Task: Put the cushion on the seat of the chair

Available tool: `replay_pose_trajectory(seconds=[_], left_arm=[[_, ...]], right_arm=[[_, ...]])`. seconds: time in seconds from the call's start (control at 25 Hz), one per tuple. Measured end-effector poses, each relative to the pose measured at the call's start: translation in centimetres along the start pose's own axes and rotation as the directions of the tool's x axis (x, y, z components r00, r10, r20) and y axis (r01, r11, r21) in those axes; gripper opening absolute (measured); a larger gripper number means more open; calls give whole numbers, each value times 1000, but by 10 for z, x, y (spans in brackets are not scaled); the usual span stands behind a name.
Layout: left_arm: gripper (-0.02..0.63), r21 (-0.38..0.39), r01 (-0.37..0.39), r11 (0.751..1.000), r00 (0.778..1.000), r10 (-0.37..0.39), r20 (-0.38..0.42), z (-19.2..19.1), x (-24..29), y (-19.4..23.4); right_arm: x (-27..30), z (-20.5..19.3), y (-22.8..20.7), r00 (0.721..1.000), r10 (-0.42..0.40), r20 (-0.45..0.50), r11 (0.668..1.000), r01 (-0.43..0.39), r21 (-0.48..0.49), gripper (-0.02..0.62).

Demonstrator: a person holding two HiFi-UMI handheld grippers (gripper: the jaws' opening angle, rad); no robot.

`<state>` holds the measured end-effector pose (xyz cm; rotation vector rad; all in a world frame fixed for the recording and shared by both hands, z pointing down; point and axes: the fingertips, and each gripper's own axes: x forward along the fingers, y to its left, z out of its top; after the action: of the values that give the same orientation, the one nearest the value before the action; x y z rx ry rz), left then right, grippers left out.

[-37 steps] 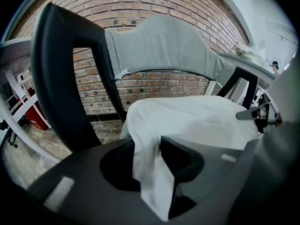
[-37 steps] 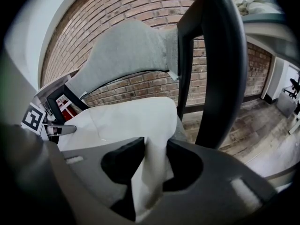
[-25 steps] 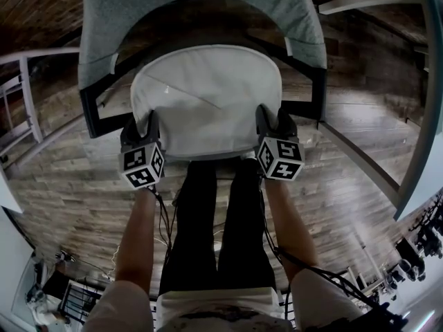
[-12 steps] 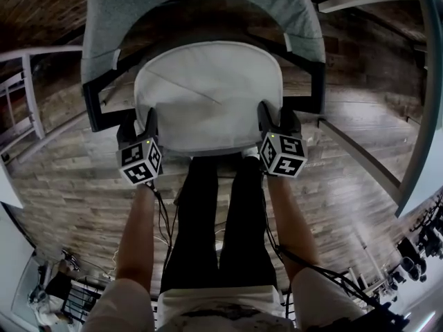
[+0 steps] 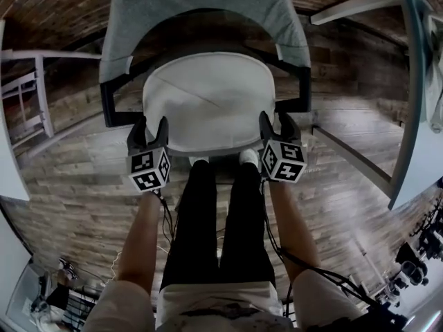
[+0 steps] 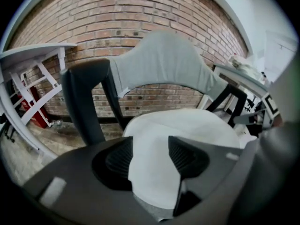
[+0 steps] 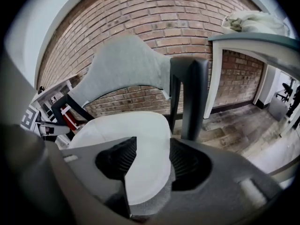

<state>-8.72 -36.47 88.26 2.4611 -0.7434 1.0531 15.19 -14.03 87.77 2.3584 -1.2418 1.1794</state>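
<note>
Hand-held grippers (image 5: 150,127) (image 5: 276,122) rose above wooden floor (image 5: 76,185).

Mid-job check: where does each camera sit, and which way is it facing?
Head view: on the person's head, facing steeply down at the cushion on the chair; forearms, legs, left gripper, right gripper show.
Left gripper view: on that gripper, looking along its open fingers at cushion and brick wall.
Right gripper view: likewise, along its own open fingers, from the cushion's other side.
All share the cushion and chair.
</note>
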Motion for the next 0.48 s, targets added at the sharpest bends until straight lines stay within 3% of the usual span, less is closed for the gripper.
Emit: replay_pose_trajectory(seconds=[0.24, 0.48], left_arm=[[210, 20, 40, 999, 998, -41, 57, 47, -63, -18], [210, 38, 67, 997, 984, -73, 163, 128, -144, -25]], right_arm=[[-52, 42, 42, 998, 54, 42, 998, -54, 7, 216], [-126, 120, 91, 983, 109, 147, 994, -108, -13, 212]])
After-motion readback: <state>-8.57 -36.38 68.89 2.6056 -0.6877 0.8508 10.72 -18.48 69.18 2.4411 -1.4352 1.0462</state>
